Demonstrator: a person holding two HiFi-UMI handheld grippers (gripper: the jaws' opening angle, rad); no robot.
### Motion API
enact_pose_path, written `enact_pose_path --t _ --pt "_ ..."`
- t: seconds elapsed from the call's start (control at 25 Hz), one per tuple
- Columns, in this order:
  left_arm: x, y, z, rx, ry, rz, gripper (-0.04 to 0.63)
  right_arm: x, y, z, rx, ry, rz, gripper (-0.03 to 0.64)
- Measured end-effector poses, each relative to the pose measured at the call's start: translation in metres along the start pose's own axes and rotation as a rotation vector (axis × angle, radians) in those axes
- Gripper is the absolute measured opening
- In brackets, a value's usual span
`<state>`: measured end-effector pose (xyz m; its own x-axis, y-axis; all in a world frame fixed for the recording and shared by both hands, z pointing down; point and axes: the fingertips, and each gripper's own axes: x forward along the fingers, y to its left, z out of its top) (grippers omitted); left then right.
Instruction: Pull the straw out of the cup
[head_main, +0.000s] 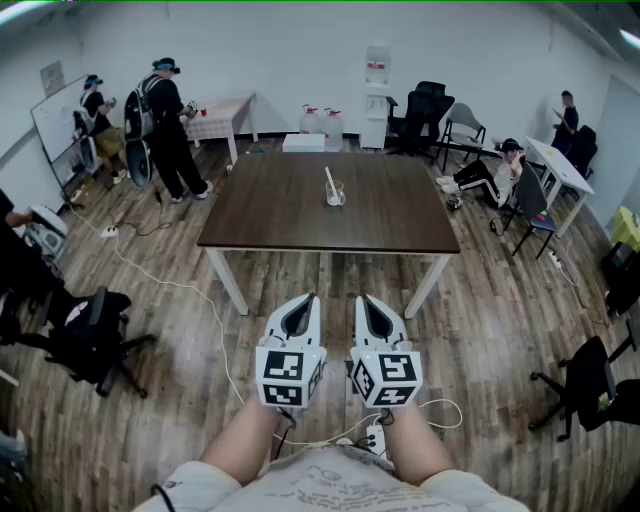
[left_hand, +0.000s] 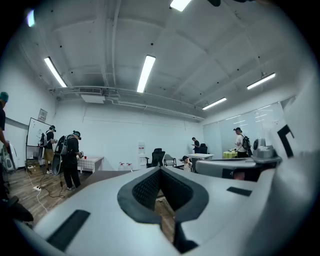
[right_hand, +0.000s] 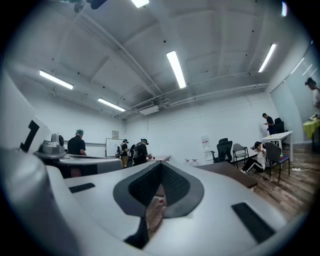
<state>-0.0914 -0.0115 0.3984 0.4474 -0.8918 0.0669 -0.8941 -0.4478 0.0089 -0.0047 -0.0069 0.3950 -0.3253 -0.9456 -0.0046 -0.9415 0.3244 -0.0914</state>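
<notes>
A clear cup (head_main: 336, 193) with a white straw (head_main: 330, 182) leaning out of it stands near the middle of the dark brown table (head_main: 270, 215), well ahead of me. My left gripper (head_main: 306, 300) and right gripper (head_main: 367, 300) are held side by side close to my body, over the wooden floor in front of the table. Both point level towards the table, far short of the cup. Each is shut with nothing between its jaws. In the left gripper view the left gripper (left_hand: 161, 170) has its tips together. The right gripper (right_hand: 161, 165) looks the same in the right gripper view.
Black office chairs stand at my left (head_main: 95, 330) and right (head_main: 590, 385). A white cable (head_main: 190, 290) crosses the floor to a power strip (head_main: 375, 437) by my feet. Two people (head_main: 165, 120) stand at the back left. Another person (head_main: 490, 172) sits at the right.
</notes>
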Motion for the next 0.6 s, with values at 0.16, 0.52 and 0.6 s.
enact_pose_path --t 0.16,0.52,0.6 --pt "0.009 -0.010 0.002 0.011 0.002 -0.008 0.000 0.000 -0.010 -0.001 -0.007 -0.002 -0.007 0.012" --pt "0.026 -0.030 -0.009 0.000 0.022 -0.018 0.000 -0.005 -0.038 -0.001 0.056 -0.041 -0.005 0.012" --pt "0.032 -0.036 -0.011 -0.006 0.025 -0.019 0.000 -0.006 -0.045 -0.001 0.047 -0.038 0.001 0.012"
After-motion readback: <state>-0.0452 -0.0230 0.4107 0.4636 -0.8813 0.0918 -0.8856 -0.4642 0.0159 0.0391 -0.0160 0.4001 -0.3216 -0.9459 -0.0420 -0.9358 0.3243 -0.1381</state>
